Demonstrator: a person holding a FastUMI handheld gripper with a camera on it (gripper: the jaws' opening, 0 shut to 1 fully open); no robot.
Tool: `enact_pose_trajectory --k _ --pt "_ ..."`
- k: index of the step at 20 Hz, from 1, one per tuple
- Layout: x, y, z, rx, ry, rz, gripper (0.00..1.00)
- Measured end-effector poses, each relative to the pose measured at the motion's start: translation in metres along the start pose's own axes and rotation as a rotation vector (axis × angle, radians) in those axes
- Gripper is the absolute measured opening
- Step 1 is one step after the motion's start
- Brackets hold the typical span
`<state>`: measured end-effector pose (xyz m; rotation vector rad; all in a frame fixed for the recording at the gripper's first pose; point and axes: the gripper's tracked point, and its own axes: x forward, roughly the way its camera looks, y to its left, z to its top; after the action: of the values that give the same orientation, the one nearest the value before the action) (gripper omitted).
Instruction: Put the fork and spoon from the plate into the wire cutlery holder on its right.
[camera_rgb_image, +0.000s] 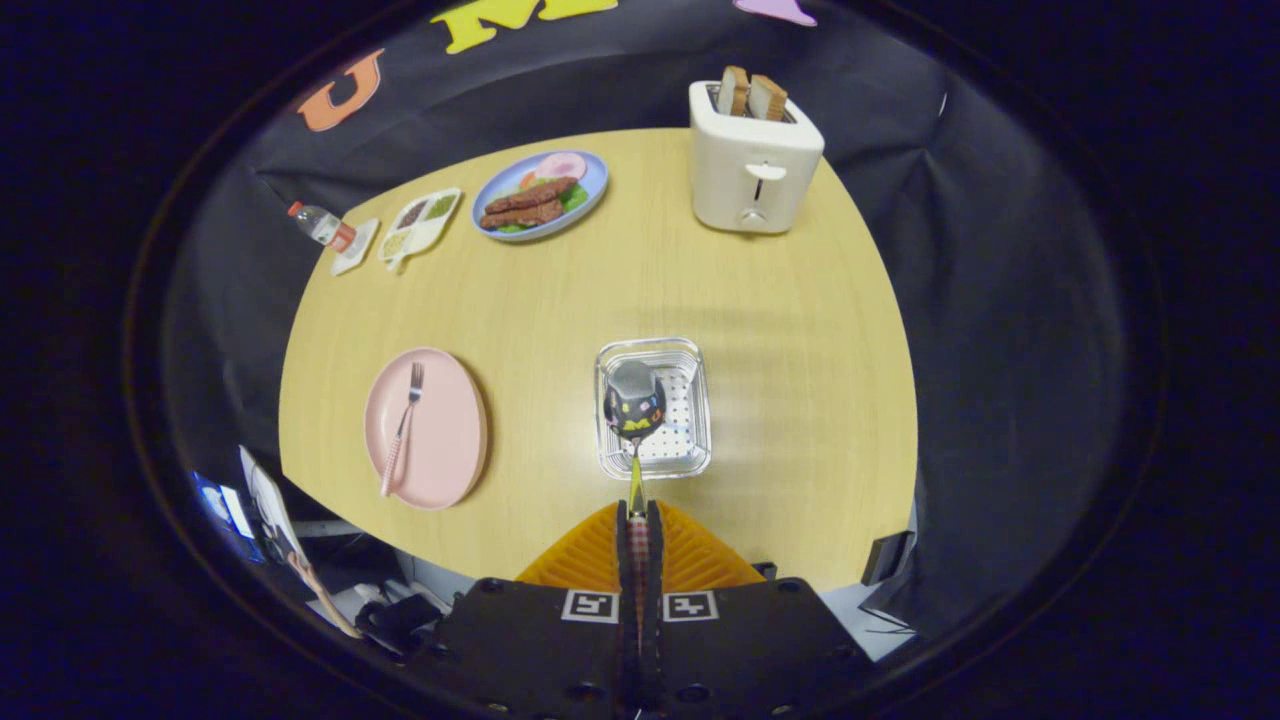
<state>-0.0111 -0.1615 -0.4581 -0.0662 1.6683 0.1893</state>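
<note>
Tool (638, 520) at bottom centre of frame, fingers pressed together on the handle of the spoon (634, 405), no gap visible besides the handle. Spoon's long axis runs straight away from the fingers, up the frame; bowl end points forward, handle end back in the grip. Spoon bowl sits over the wire cutlery holder (654, 408), seen against its near-left half; cannot tell whether the bowl touches the holder's floor or hangs above it. Holder is a small rectangular basket with a perforated bottom, standing on the counter (600, 290) just ahead of the fingers, centre of frame.

Pink plate (426, 428) lies left of the holder, centre-left of frame, well apart from it. Fork (402, 428) lies on the plate, long axis near vertical in frame with a slight tilt: tines point toward the far side of the counter, handle toward the near edge, handle end at the plate's lower left rim.

Far side of counter: white toaster (752, 160) upper right with two bread slices (750, 97) standing up in the slots. Blue plate with food (540, 194) upper centre-left. Divided white tray (420, 226) just left of it, then a small bottle (322, 226) lying on its side near the counter's left edge.
</note>
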Motion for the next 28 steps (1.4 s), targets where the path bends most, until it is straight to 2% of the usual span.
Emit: enact_pose_trajectory --k 3,10,15,17,20,24,25,28 --pt "0.013 -0.006 0.005 -0.021 0.130 -0.024 0.02" --pt "0.046 0.013 0.027 -0.021 0.298 -0.016 0.01" --pt "0.049 0.011 0.047 -0.079 0.270 -0.072 0.02" --pt "0.051 0.011 0.047 -0.079 0.279 -0.072 0.06" --pt "0.052 0.011 0.044 -0.058 0.292 -0.072 0.06" --pt "0.045 0.012 0.045 -0.044 0.267 -0.075 0.06" --pt "0.044 0.014 0.045 -0.033 0.263 -0.071 0.10" --pt "0.039 0.022 0.053 -0.006 0.209 -0.055 0.12"
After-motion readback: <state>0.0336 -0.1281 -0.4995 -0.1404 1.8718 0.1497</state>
